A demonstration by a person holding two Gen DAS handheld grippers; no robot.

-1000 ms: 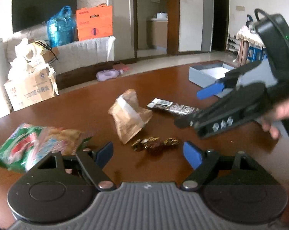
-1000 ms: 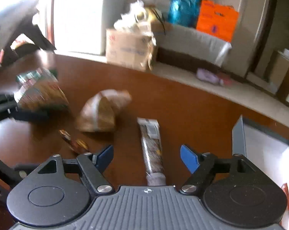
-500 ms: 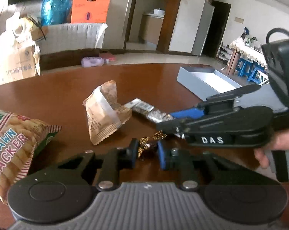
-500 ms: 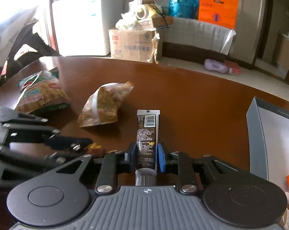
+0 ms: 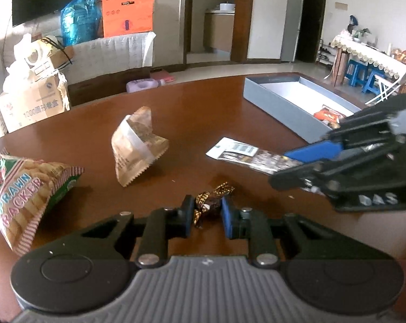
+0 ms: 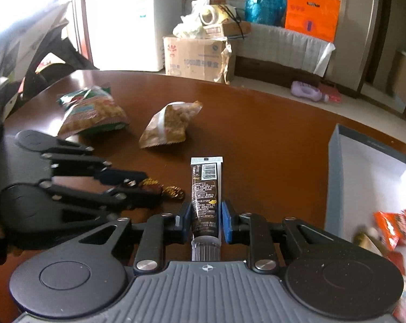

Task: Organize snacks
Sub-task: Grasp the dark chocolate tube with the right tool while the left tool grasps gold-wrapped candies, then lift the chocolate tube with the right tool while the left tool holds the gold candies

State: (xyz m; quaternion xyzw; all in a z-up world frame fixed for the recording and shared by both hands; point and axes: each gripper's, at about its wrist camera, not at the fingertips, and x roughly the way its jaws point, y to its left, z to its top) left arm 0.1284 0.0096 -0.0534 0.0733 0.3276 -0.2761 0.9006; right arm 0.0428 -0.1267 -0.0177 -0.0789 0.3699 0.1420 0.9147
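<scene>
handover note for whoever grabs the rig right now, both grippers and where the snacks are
Left hand-held gripper: shut on the gold-wrapped candy.
Right hand-held gripper: shut on the dark tube, cap end toward the camera.
On the table: prawn cracker bag and tan snack pouch, both untouched.
Grey box: already holds an orange packet and a few more items.
Left to do: carry candy and tube to the box, then fetch the two bags.

Both hand-held grippers [image 5: 205, 214] [image 6: 205, 219] clamped, side by side
</scene>
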